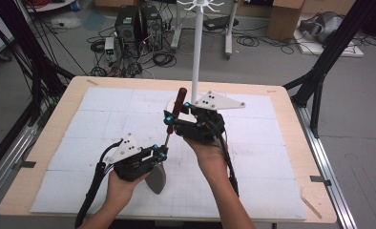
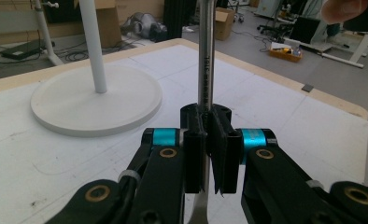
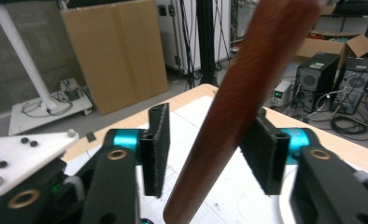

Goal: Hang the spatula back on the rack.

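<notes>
Cluttered workshop all around: computer towers (image 1: 138, 24) and tangled cables on the grey floor, cardboard boxes (image 3: 116, 51) behind, and up front a wooden bench (image 1: 43, 143) under a white gridded mat (image 1: 105, 119). At the mat's far side stands a white pole (image 1: 196, 52) on its round base (image 2: 79, 105).

Centre stage is a spatula, held slanting above the mat. Its grey blade (image 1: 156, 179) hangs low, just beside the left hand (image 1: 121, 186), its thin metal shaft (image 2: 205, 56) runs up and away, and the brown wooden handle (image 1: 178, 102) tops it off near the pole.

Left claw (image 1: 161, 152) is clenched tight on that metal shaft; in the left gripper view the two black pads meet around it, with the blade's neck dropping out below.

Right claw (image 1: 169, 119) comes in from the other side, carried by the right hand (image 1: 210, 152). In the right gripper view the wooden handle (image 3: 238, 112) slants between its pads: it lies against the right-hand pad (image 3: 264, 154), while the left-hand pad (image 3: 155, 149) stands clear with a gap showing. So that claw is not gripping yet, released around the handle.
</notes>
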The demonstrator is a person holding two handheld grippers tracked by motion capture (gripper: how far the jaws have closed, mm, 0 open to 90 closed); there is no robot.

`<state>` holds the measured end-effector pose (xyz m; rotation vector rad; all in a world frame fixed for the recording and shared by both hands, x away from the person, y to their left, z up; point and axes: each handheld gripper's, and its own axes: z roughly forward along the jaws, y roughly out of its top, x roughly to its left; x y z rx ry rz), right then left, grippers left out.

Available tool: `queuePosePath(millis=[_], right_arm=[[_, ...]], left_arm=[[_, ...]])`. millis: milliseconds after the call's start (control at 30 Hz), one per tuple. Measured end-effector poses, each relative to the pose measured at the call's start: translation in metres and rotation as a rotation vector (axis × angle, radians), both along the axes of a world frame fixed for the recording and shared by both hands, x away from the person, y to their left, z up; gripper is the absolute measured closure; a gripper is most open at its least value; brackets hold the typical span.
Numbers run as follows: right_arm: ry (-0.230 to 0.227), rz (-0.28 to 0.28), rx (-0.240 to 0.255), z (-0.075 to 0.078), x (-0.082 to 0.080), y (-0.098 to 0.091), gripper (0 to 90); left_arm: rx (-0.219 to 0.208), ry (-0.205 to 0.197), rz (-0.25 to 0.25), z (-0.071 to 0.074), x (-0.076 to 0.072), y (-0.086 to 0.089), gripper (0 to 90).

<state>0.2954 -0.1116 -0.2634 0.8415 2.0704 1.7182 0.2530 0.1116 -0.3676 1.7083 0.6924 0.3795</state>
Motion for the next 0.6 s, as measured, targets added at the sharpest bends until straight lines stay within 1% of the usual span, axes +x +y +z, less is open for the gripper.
queuePosePath(millis=[33,133,167,233,300,333,433,600], right_arm=[[0.003,0.005,0.014,0.0003,0.0003,-0.0003,58.2],[-0.014,0.014,0.012,0.0015,-0.0012,-0.0002,65.3],[-0.017,0.017,0.015,0.0017,-0.0014,-0.0002,66.3],[-0.007,0.028,0.029,0.0022,-0.0013,-0.0003,67.6],[0.003,0.054,0.044,0.0025,-0.0007,-0.0006,68.9],[0.008,0.079,0.063,0.0026,-0.0001,-0.0008,69.9],[0.008,0.119,0.096,0.0032,-0.0002,-0.0003,71.4],[0.022,0.163,0.120,0.0059,0.0007,0.0007,72.8]], left_arm=[[0.002,-0.005,0.000,0.0002,-0.0003,0.0003,83.9],[-0.002,-0.015,0.002,0.0004,-0.0014,0.0002,83.9],[-0.004,-0.016,0.001,0.0004,-0.0016,0.0001,83.9],[-0.008,-0.014,-0.004,0.0004,-0.0012,0.0003,83.9],[-0.013,-0.018,-0.006,0.0006,-0.0012,0.0009,83.8],[-0.014,-0.021,-0.008,0.0008,-0.0013,0.0011,83.7],[-0.025,-0.031,-0.010,0.0018,-0.0023,0.0021,83.6],[-0.033,-0.043,-0.013,0.0028,-0.0031,0.0040,83.6]])
